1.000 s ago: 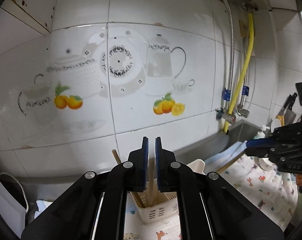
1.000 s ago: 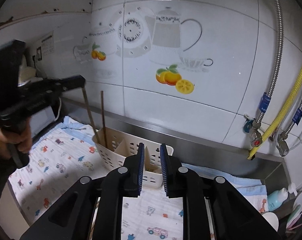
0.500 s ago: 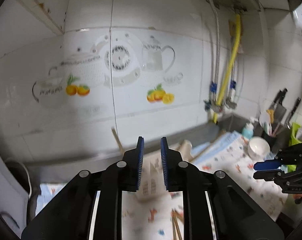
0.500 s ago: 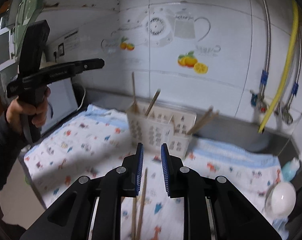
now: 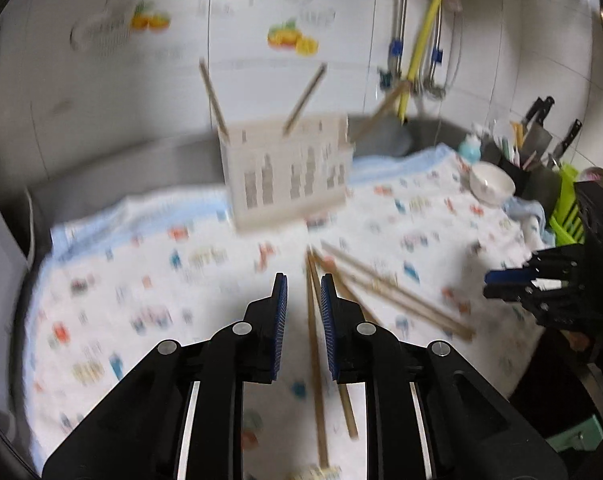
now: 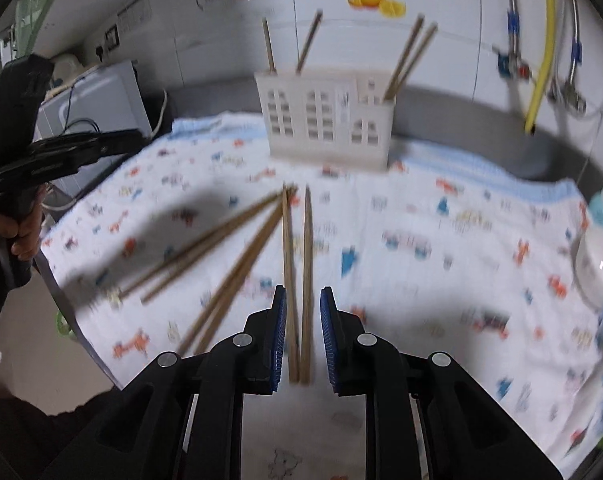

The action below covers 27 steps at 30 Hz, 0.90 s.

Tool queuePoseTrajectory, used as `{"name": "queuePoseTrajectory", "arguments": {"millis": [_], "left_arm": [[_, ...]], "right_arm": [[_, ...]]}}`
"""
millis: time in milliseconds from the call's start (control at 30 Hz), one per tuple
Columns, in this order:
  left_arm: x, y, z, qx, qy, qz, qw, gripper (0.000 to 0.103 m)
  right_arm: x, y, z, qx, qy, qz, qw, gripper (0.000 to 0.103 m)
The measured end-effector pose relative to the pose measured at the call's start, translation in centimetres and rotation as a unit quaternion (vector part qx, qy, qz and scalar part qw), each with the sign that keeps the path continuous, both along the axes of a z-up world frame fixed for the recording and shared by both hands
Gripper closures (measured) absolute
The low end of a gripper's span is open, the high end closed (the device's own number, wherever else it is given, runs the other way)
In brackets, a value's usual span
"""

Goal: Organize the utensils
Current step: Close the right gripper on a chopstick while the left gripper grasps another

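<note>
Two hand-held grippers are shown above a cloth-covered surface (image 6: 441,208). The jaws of the left gripper (image 5: 304,300) are seen slightly parted and empty, with 1 chopstick (image 5: 314,360) lying on the cloth in line with the gap. The jaws of the right gripper (image 6: 303,312) are likewise slightly parted and hold nothing; a pair of chopsticks (image 6: 297,272) is seen lying flat between and ahead of them. More loose chopsticks (image 6: 205,252) are fanned out to the left in the right wrist view. 4 chopsticks are already stood in the white holder (image 6: 325,120) near the wall. A bowl (image 6: 597,272) is placed at the cloth's right edge. Likely faults: with so narrow a gap, a chopstick may be pushed aside rather than straddled; the crossed sticks may be dragged along together; the 2 grippers, aimed at the same pile, may collide.
</note>
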<state>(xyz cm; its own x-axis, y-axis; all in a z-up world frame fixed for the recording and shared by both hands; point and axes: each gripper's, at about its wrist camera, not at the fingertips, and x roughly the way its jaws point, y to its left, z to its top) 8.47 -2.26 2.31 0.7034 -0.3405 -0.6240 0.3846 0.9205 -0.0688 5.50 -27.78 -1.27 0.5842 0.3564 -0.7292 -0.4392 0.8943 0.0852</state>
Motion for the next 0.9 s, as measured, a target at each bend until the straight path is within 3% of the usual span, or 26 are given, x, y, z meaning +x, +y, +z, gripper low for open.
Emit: {"name": "queuePoseTrajectory", "arguments": {"millis": [300,900], "left_arm": [[-3.0,0.4,-6.9,0.013,0.084,-0.003,0.9964,0.086],[-3.4,-0.2,-10.4,0.021,0.119,0.010,0.9927,0.086]], "right_arm": [[0.1,-0.2,-3.8,-0.007,0.037,-0.011,0.999,0.091],[0.6,-0.1,-5.8,-0.015,0.053,-0.016,0.998,0.094]]}}
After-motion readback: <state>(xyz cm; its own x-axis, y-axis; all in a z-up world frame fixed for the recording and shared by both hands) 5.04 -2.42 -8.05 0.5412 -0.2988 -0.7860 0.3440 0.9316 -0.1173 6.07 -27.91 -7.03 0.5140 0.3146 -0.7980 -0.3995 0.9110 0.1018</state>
